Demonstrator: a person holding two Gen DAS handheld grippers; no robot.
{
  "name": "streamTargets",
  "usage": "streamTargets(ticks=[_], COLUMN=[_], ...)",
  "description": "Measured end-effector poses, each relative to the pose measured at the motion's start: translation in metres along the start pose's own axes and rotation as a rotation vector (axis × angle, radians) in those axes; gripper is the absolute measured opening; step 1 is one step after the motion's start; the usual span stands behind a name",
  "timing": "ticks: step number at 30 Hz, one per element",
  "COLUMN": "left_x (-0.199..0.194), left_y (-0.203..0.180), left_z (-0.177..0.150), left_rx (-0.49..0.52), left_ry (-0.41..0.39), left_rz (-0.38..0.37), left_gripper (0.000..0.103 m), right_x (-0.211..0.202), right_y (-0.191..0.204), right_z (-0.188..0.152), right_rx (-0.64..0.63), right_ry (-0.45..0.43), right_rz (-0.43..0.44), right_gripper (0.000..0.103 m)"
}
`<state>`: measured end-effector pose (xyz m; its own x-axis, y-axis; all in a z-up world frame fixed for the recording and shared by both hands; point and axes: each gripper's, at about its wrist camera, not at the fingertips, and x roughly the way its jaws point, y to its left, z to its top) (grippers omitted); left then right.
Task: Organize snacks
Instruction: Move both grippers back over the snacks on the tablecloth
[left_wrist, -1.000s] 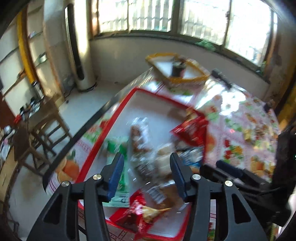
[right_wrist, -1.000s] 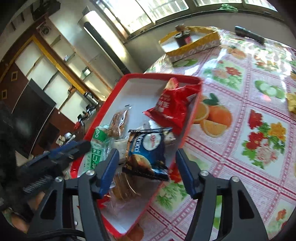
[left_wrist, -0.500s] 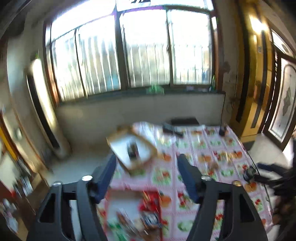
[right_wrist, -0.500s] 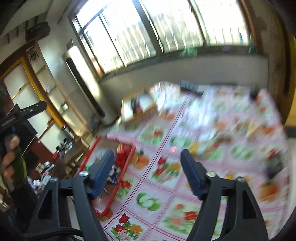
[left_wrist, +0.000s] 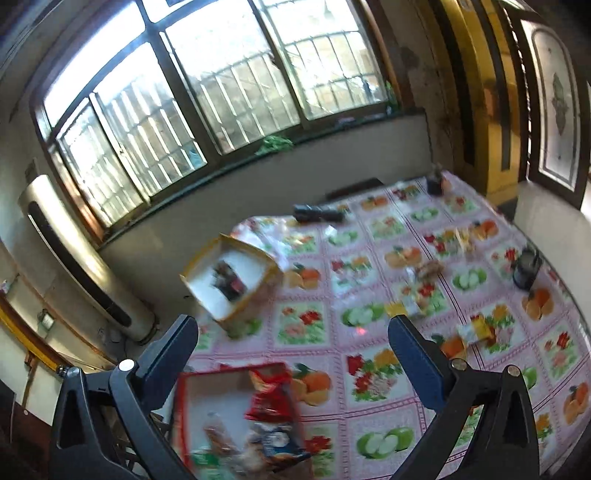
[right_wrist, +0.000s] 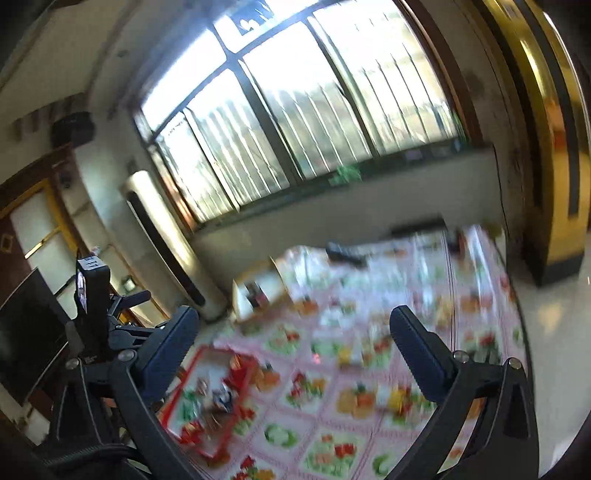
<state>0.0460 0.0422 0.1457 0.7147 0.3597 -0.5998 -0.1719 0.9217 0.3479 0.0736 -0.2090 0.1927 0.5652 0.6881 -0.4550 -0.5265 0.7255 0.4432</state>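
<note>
Below, a red tray (left_wrist: 180, 402) heaped with blurred snack packets (left_wrist: 271, 400).

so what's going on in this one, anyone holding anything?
Nothing is held. Both the left gripper and the right gripper are open and raised well above the table, touching nothing. The red tray near the table's edge holds a pile of snack packets, including a red bag. A few loose snacks lie scattered on the fruit-print cloth, and a yellow box sits farther back. The right view is blurred.
</note>
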Motion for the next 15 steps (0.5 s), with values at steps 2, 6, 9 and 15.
streamTargets(ticks=[2,6,9,15], left_x=[0.034,0.089,0.129,0.176], left_y=[-0.031,-0.07,-0.09,-0.108], left_z=[-0.026,-0.053,-0.051,-0.02], left_rx=[0.022,0.089,0.181,0.301], left_ry=[0.03,0.126,0.171,0.169], left_rz=[0.001,-0.075,-0.11,-0.279], left_gripper=[0.103,0.103,0.101,0.095], right_x=[0.027,0.074,0.094,0.162], right_y=[-0.021,-0.064,-0.078,-0.086], right_z=[-0.033,-0.093,-0.107,-0.11], right_rx=[0.01,0.038,0.016,-0.344], right_ry=[0.059,0.203,0.256,0.457], right_rz=[-0.039,-0.13,-0.13,-0.095], right_gripper=[0.103,0.103,0.103,0.103])
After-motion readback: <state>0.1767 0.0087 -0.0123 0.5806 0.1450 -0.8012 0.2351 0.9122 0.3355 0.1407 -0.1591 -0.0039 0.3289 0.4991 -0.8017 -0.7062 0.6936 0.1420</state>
